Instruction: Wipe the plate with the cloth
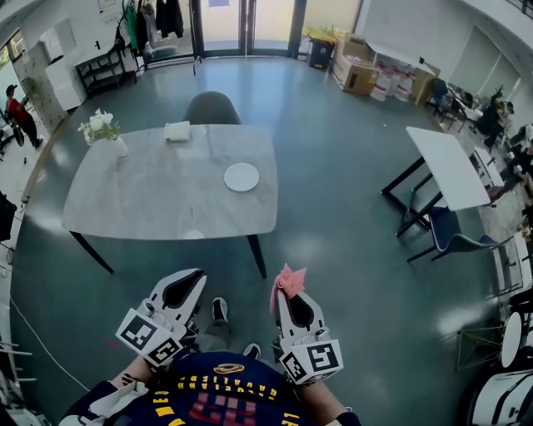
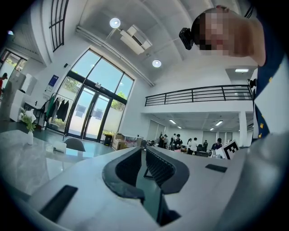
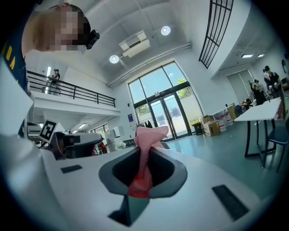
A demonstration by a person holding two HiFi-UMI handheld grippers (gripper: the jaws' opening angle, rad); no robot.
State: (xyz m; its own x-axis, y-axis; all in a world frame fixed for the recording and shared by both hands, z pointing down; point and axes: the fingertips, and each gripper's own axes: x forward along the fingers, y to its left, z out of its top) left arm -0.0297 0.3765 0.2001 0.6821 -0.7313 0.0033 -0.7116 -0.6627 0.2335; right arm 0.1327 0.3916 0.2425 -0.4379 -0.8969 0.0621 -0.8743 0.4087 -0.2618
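Grey marble-look rounded table (image 1: 150, 208) is standing well ahead of the person. White left gripper (image 1: 193, 274) is hanging near the body, jaws together with nothing between them. White right gripper (image 1: 291, 293) is clamping just beside it. Round white plate (image 1: 241, 176) is lying on the table's right part, looking untouched. Pink mesh cloth (image 1: 289, 279) is sticking up out of the right jaws, pinched tight. Judging progress: cloth is in hand, while the approach and all the wiping are remaining.

A grey marble-topped table (image 1: 166, 195) stands ahead of the left gripper (image 1: 193, 274) on a glossy grey-green floor (image 1: 333, 208); a grey chair (image 1: 211, 108) sits at its far side; glass doors (image 1: 241, 25) rise beyond; a white table (image 1: 454, 166) stands ahead and right of the right gripper (image 1: 289, 293); round ceiling lights (image 2: 114, 22) glow overhead.
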